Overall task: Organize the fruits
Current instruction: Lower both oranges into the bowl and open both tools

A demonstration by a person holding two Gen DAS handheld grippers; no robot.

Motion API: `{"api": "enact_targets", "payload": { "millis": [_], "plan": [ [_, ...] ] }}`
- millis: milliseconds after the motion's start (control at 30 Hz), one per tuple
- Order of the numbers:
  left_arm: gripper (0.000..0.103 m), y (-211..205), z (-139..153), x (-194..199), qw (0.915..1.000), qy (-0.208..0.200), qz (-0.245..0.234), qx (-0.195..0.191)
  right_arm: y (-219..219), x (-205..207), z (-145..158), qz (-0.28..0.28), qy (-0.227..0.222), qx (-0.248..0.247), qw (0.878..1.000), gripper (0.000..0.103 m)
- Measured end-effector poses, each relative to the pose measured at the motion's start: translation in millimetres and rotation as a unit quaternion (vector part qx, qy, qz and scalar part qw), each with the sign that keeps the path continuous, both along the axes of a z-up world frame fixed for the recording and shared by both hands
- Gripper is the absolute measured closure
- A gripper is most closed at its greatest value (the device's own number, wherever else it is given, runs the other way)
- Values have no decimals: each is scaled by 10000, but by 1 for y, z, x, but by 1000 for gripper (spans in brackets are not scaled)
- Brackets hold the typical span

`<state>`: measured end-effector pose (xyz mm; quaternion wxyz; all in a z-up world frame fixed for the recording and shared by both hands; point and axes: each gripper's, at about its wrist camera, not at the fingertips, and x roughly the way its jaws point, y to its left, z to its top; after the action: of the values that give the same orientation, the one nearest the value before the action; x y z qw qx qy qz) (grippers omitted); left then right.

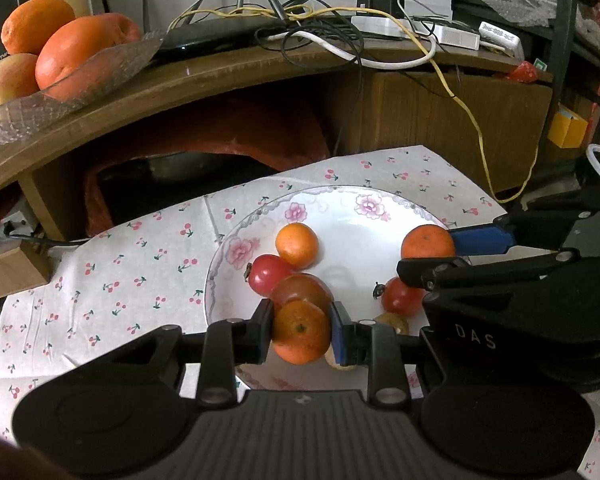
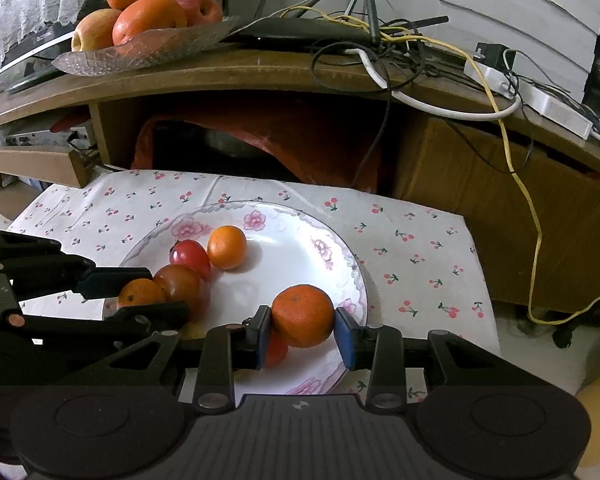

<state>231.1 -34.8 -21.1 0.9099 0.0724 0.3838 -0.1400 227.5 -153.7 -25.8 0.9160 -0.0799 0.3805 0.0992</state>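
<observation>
A white floral plate (image 1: 352, 216) (image 2: 284, 260) sits on a cherry-print cloth. It holds small tangerines and red tomatoes. My left gripper (image 1: 301, 330) is shut on a tangerine (image 1: 300, 332) over the plate's near left side; it also shows in the right wrist view (image 2: 140, 292). My right gripper (image 2: 302, 330) is shut on another tangerine (image 2: 303, 315) over the plate's right side; it also shows in the left wrist view (image 1: 427, 242). A loose tangerine (image 1: 297, 245) (image 2: 227, 247) and tomatoes (image 1: 269, 274) (image 1: 400, 297) (image 2: 190, 255) lie on the plate.
A glass dish (image 1: 60, 92) (image 2: 148, 50) of oranges and apples stands on a wooden shelf (image 1: 228, 76) behind the plate. Cables and a router (image 2: 308, 32) lie on the shelf. The cherry-print cloth (image 1: 112, 280) (image 2: 412, 248) spreads around the plate.
</observation>
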Motion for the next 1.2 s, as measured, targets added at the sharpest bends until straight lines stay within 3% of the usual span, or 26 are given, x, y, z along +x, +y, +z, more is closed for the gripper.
{"api": "enact_targets", "payload": {
  "millis": [1200],
  "plan": [
    [69,-2,-1,2,10000,-65,34,37,-1,4,0,-106,-54,-73,9999,65]
  ]
}}
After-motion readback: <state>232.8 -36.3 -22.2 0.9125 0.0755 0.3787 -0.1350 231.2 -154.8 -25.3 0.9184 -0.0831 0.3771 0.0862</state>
